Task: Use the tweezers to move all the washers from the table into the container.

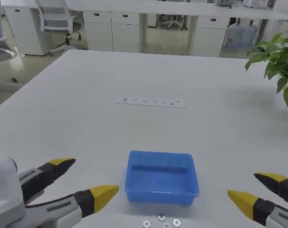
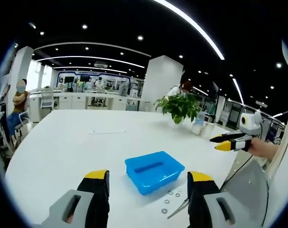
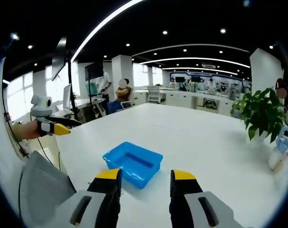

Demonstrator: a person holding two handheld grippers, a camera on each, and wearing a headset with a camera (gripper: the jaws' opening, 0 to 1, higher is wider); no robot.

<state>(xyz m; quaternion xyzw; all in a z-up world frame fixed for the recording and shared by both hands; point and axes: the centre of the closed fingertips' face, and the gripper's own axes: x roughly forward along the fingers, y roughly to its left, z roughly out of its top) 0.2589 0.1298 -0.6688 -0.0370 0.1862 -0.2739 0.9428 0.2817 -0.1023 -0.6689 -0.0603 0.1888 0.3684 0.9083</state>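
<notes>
A blue container [image 1: 160, 178] sits on the white table [image 1: 134, 76] near its front edge. Several small metal washers [image 1: 161, 218] lie just in front of it. My left gripper [image 1: 84, 180] hovers open at the container's left, and my right gripper [image 1: 255, 188] hovers open at its right, both holding nothing. In the left gripper view the container [image 2: 154, 171] lies ahead of the left gripper [image 2: 148, 178]. The washers [image 2: 170, 192] and thin metal tweezers [image 2: 178, 209] lie by its right jaw. The right gripper [image 2: 229, 141] shows beyond. In the right gripper view the right gripper [image 3: 145, 175] faces the container [image 3: 133, 161], with the left gripper [image 3: 51, 126] far left.
A power-socket strip [image 1: 151, 101] is set flush in the table's middle. A leafy potted plant [image 1: 277, 57] stands at the right edge. Office chairs [image 1: 58, 21] and white cabinets stand beyond the table. People stand in the far background.
</notes>
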